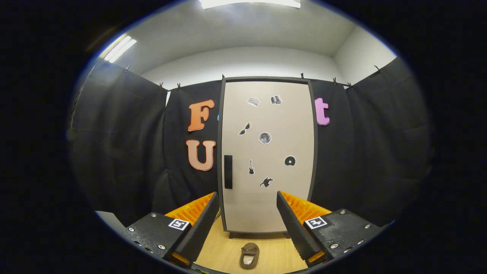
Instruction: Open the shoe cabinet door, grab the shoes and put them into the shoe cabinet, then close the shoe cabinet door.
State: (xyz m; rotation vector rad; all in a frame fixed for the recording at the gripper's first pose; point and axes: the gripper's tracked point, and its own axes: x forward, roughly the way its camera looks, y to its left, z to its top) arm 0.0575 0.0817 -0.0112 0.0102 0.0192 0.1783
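Tongs [248,213] spread wide, grasping nothing, above a pale wooden floor [274,253]. Brown shoe [249,255] on that floor between the fingers. Beyond, shoe cabinet [266,152] with door shut, against black cloth under white ceiling [243,34].

My gripper [248,217] has two wedge-shaped fingers [201,224] with ribbed inner faces, standing wide apart. Each sits on a black textured mount [154,232] studded with silver screws and bearing a small square black-and-white marker [179,224].
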